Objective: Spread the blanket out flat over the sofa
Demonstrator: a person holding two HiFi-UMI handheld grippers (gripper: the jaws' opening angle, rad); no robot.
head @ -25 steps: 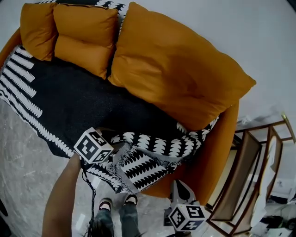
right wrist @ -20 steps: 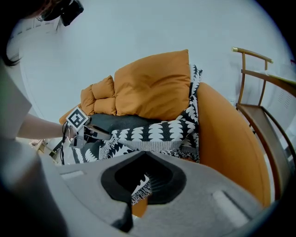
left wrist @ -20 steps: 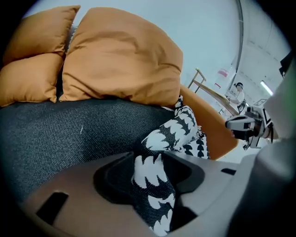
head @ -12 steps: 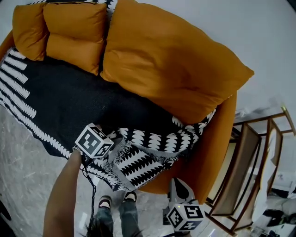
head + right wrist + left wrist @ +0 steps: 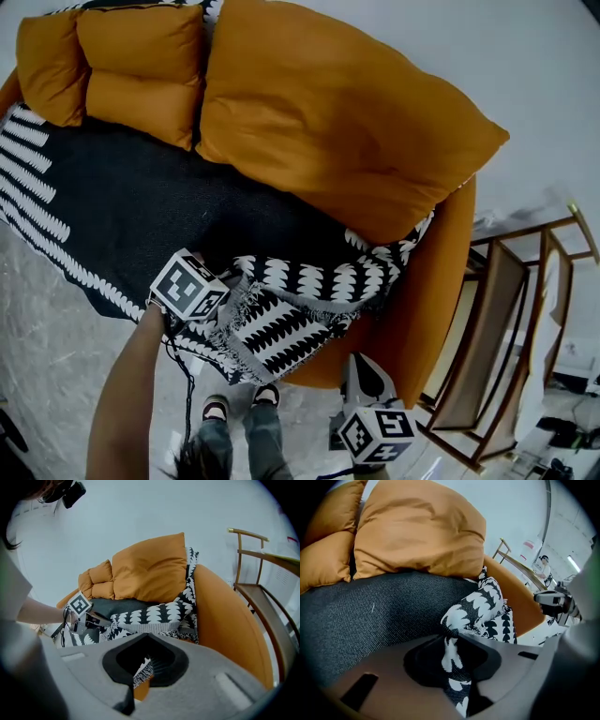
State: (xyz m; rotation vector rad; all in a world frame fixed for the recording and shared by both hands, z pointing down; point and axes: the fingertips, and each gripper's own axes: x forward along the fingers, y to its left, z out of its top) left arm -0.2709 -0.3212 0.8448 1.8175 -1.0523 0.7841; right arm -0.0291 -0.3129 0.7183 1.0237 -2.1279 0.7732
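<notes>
A black blanket (image 5: 141, 206) with white patterned borders covers the seat of the orange sofa (image 5: 436, 281). Its right end lies bunched and folded (image 5: 309, 300) at the front right corner. My left gripper (image 5: 228, 302) is at the seat's front edge; its jaws have just been closing. In the left gripper view the left gripper (image 5: 450, 633) pinches a patterned fold of the blanket (image 5: 480, 606). My right gripper (image 5: 361, 364) hangs below the sofa's front right corner, apart from the cloth. In its own view the right gripper (image 5: 149, 635) is shut on nothing.
Big orange cushions (image 5: 337, 122) lean along the sofa's back. A wooden rack (image 5: 497, 356) stands close to the right of the armrest. The person's feet (image 5: 239, 408) stand on the marble floor (image 5: 56, 347) in front.
The left gripper has tipped slightly and closed on the patterned fold at the seat's front edge. The right gripper has stayed where it was.
</notes>
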